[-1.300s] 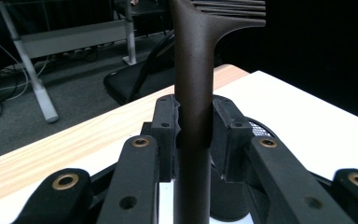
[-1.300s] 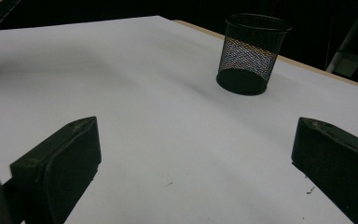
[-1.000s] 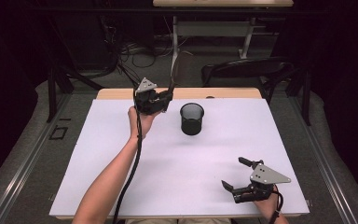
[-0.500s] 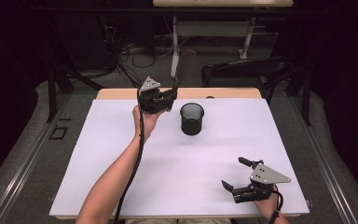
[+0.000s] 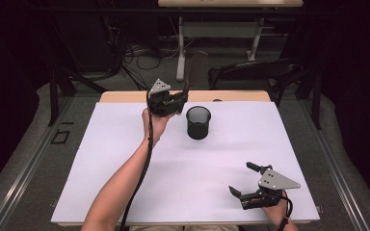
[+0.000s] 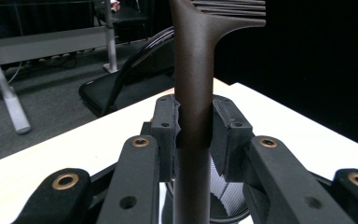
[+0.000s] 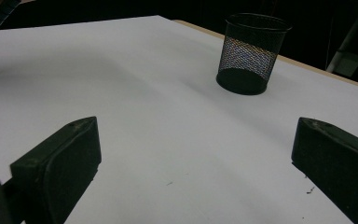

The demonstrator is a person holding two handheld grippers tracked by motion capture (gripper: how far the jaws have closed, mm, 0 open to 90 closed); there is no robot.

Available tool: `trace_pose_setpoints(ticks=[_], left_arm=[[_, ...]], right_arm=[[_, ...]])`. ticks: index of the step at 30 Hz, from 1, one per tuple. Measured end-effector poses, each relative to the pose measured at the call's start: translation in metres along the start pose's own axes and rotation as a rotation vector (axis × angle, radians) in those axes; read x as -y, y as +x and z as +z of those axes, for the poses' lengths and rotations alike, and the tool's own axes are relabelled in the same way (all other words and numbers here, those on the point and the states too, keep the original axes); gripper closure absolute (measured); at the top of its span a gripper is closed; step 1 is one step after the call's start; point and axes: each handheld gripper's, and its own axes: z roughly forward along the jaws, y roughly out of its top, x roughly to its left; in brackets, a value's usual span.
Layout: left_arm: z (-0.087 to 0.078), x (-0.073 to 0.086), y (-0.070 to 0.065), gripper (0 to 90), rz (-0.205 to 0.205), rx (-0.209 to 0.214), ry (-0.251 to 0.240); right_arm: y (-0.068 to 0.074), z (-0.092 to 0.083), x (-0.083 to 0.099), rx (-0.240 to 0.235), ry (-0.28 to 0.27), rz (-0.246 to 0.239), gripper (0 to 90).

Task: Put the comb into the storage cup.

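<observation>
The table [image 5: 125, 183] is bare apart from the mesh cup [image 5: 198, 122], standing upright near its far edge. Just left of the cup, the left gripper [image 5: 182, 98] is clenched on a dark comb [image 6: 193, 93] by its handle. Lowered off-centre, the comb could catch the rim and tip the light cup. Well toward the near edge from the cup, the right gripper [image 5: 243, 180] rests with jaws spread, holding nothing.

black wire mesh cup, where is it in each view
High view: the black wire mesh cup stands just above centre, right of the left claw.
Left gripper view: low centre, behind the dark brown comb.
Right gripper view: upper right.
Shared landmark: the white table sheet.
</observation>
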Motion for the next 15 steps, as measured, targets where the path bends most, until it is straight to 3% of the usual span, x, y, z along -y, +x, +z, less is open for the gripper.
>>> trace_pose_setpoints(ticks=[15], left_arm=[[0.011,0.000,-0.006,72.7,-0.015,0.023,-0.010]], right_arm=[[0.000,0.000,0.000,0.000,0.000,0.002,1.0]])
